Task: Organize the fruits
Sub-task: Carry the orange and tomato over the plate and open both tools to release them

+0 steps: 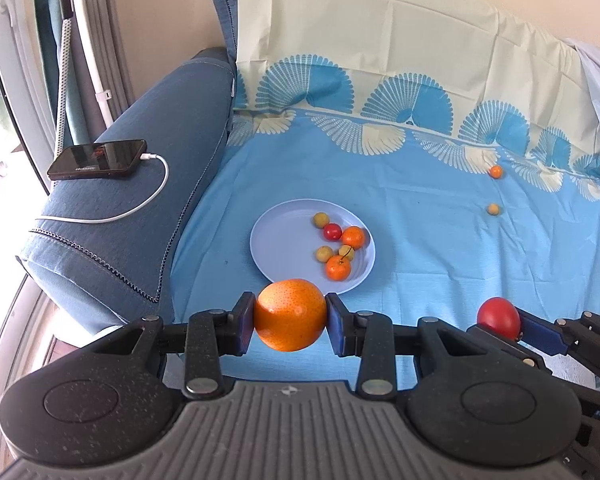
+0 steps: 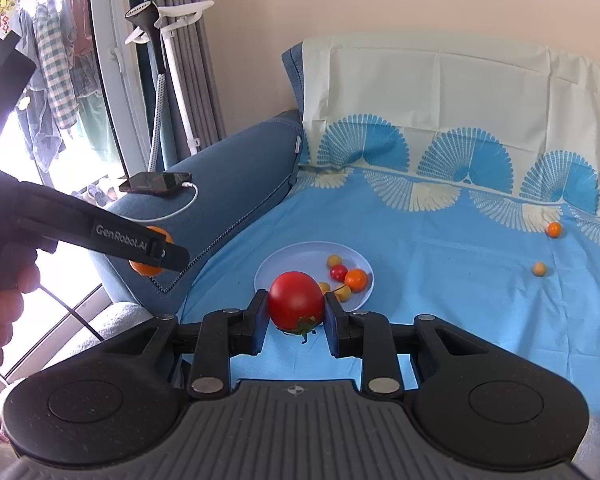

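My left gripper [image 1: 290,316] is shut on a large orange [image 1: 290,314], held above the near rim of the pale blue plate [image 1: 276,236]. The plate holds several small fruits: two small oranges [image 1: 354,237], a red cherry tomato [image 1: 332,231] and yellowish round fruits [image 1: 320,219]. My right gripper [image 2: 296,312] is shut on a red tomato [image 2: 296,299], held in front of the plate [image 2: 292,258]. The tomato also shows in the left wrist view [image 1: 499,317]. The left gripper's orange [image 2: 146,269] peeks out behind its finger at the left of the right wrist view.
A small orange fruit [image 1: 495,171] and a yellowish fruit [image 1: 493,209] lie loose on the blue sheet at the far right. A phone [image 1: 98,159] on a white charging cable lies on the sofa armrest [image 1: 120,220] to the left.
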